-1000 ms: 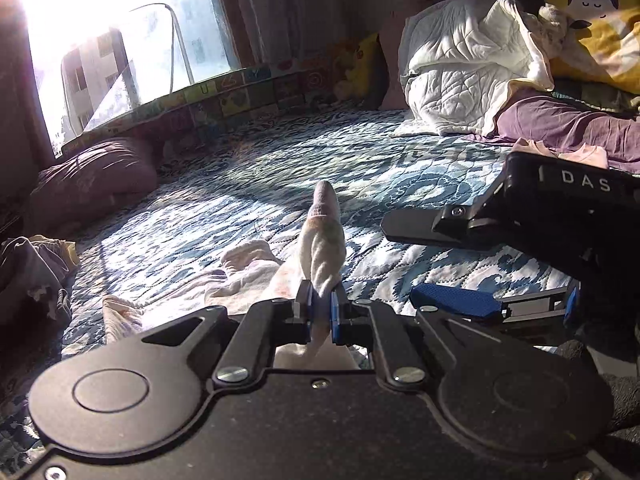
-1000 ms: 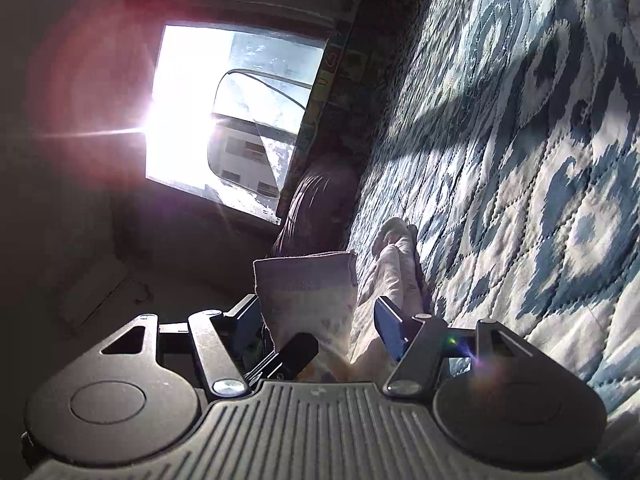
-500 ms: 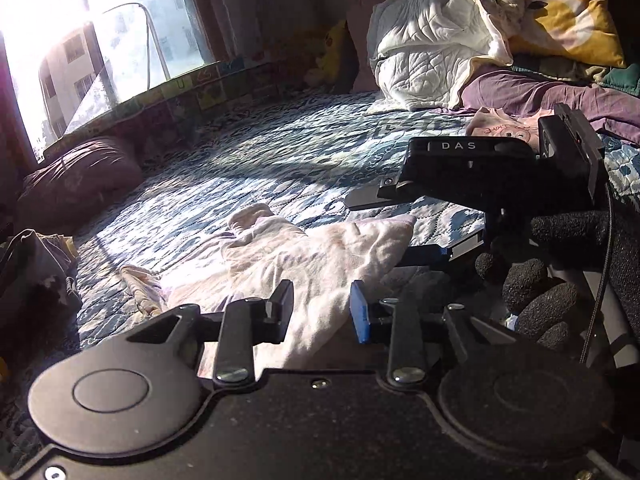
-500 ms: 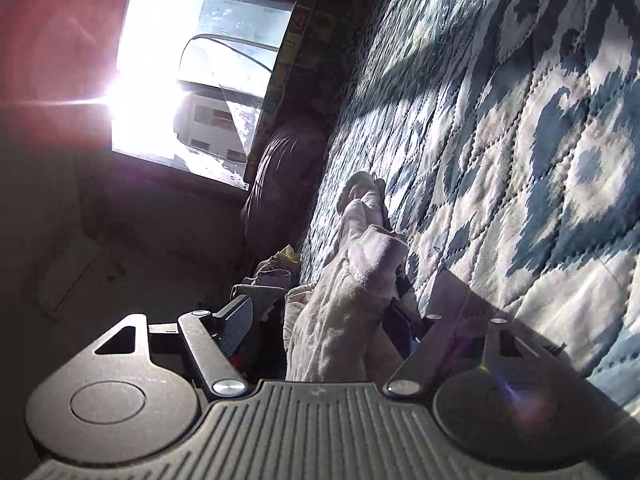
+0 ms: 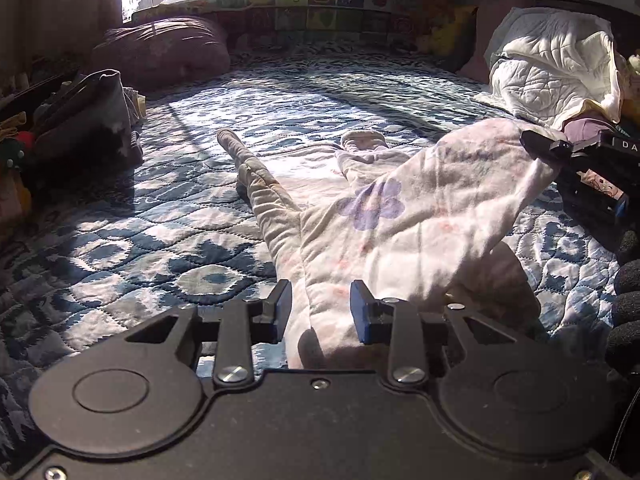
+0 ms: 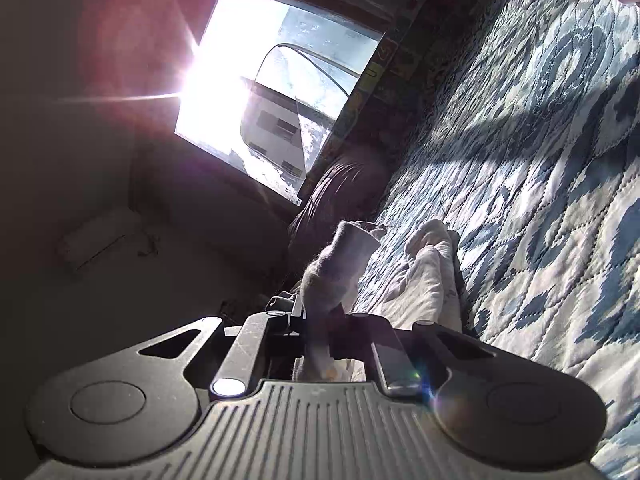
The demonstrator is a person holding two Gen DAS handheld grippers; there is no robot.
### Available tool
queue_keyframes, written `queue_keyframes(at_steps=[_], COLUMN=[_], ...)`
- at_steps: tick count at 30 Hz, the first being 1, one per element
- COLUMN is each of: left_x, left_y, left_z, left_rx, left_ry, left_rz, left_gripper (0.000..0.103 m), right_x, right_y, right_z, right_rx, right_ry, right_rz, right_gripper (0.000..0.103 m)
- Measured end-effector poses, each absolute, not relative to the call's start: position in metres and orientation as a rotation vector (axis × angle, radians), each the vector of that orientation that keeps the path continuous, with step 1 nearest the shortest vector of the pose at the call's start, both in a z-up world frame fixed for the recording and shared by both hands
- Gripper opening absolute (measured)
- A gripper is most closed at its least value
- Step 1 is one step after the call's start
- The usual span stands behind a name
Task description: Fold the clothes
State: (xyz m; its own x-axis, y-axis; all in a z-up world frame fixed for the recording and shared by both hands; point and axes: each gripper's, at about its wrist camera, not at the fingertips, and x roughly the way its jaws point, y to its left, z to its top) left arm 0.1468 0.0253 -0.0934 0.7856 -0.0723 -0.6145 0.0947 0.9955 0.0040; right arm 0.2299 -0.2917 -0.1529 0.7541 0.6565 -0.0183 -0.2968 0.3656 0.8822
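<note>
Both grippers meet the pale flower-printed cotton garment (image 5: 400, 216): left gripper (image 5: 320, 306) gapes around it, right gripper (image 6: 324, 328) pinches an edge at three o'clock.

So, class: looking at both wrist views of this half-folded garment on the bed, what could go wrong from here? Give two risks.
1. The right tongs pinch only a small bit of the pale floral garment; it could slip free and the raised flap drop unevenly.
2. The left tongs stand open astride the garment's near edge; closing or dragging there may bunch the cloth against the blue quilt and leave its long sleeve skewed.
</note>
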Motion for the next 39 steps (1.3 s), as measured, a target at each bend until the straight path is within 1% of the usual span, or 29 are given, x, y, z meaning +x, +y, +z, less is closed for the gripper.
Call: queue_keyframes(at_steps=[2,3,7,12,17,21,24,29,31,34,37,39], left_x=[0.149,0.147,0.14,0.134,0.131,0.14,0.153,0.155,0.154,0.172,0.214,0.25], left_y=[0.018,0.022,0.053,0.084,0.061,0.029,0.015,0.033,0.045,0.068,0.08,0.089], left_z=[-0.099,-0.098,-0.078,-0.069,-0.081,-0.102,-0.131,-0.118,-0.103,-0.088,-0.084,-0.09], left_rx=[0.038,-0.005,-0.154,-0.233,-0.166,-0.044,0.069,0.036,-0.003,-0.032,-0.035,-0.027], left_ry=[0.691,0.696,0.635,0.636,0.685,0.722,0.789,0.811,0.761,0.697,0.661,0.659], left_rz=[-0.123,-0.139,-0.082,-0.013,-0.059,-0.098,-0.075,-0.13,-0.133,-0.061,0.013,0.056], left_gripper=[0.03,0.03,0.029,0.021,0.014,0.013,0.012,0.012,0.012,0.012,0.012,0.012], right_x=[0.23,0.231,0.234,0.236,0.243,0.242,0.243,0.239,0.236,0.235,0.234,0.232], right_y=[-0.299,-0.302,-0.303,-0.297,-0.299,-0.302,-0.3,-0.307,-0.306,-0.306,-0.308,-0.309], right_z=[-0.161,-0.162,-0.165,-0.16,-0.163,-0.164,-0.167,-0.172,-0.171,-0.169,-0.17,-0.167], right_rx=[1.045,1.058,1.076,1.069,1.095,1.081,1.025,1.025,1.012,1.003,1.023,1.022], right_ry=[0.422,0.421,0.414,0.389,0.394,0.402,0.478,0.503,0.502,0.498,0.489,0.477], right_rz=[0.589,0.578,0.584,0.621,0.601,0.589,0.549,0.541,0.551,0.563,0.573,0.591], right_gripper=[0.012,0.012,0.012,0.012,0.012,0.012,0.012,0.012,0.012,0.012,0.012,0.012])
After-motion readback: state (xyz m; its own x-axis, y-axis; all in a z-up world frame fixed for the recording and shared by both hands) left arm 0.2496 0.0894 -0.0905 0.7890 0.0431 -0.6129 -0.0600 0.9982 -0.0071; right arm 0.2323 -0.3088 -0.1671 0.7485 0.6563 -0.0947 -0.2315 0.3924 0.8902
